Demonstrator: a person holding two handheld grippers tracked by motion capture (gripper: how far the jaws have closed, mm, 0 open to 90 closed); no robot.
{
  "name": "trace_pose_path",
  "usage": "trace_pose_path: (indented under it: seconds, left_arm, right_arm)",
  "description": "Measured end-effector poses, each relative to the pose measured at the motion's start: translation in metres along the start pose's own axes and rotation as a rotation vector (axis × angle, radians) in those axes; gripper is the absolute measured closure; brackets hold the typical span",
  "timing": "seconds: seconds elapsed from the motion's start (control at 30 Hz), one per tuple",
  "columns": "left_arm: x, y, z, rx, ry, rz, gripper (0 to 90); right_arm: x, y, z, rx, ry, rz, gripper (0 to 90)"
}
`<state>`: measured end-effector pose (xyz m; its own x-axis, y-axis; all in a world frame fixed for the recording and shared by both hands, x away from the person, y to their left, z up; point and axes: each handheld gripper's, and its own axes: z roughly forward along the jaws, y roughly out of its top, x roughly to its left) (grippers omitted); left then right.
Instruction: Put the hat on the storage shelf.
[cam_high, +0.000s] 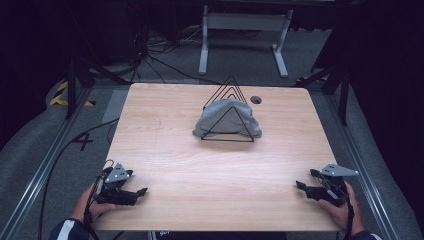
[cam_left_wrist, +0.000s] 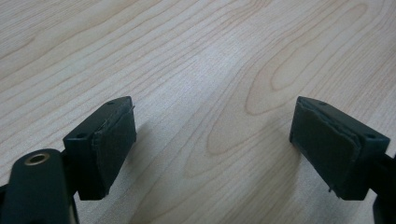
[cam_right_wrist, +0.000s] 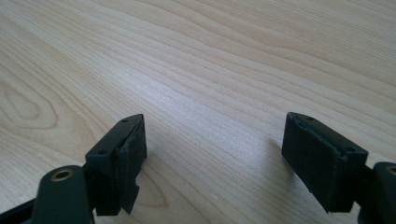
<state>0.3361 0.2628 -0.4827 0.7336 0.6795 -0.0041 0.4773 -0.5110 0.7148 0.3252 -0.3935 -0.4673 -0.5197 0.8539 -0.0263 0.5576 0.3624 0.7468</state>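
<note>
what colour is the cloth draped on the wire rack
Grey; the cloth on the black wire rack shows best in the high view.

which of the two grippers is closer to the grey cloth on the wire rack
Hard to call: the left gripper and right gripper both sit at the near table edge, about equally far from the grey cloth.

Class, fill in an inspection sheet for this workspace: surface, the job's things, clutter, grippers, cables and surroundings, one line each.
Surface: light wooden table with a small round hole near its far edge.
Job's things: grey cloth bunched inside a black wire rack of triangle frames, at the far middle of the table.
Clutter: nothing seen.
Grippers: left gripper and right gripper at the near corners, jaws apart, holding nothing.
Cables: one trails from each gripper; a loose tangle lies on the floor behind.
Surroundings: grey carpet, white stand, dark backdrop.
</note>
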Motion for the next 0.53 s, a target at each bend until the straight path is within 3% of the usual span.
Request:
trace_pose_path:
  seconds: [0.53]
  left_arm:
    - [-0.0001, 0.0005, 0.0007, 0.003, -0.004, -0.005, 14.1]
  right_arm:
    - [-0.0001, -0.0001, 0.0001, 0.001, -0.001, -0.002, 22.2]
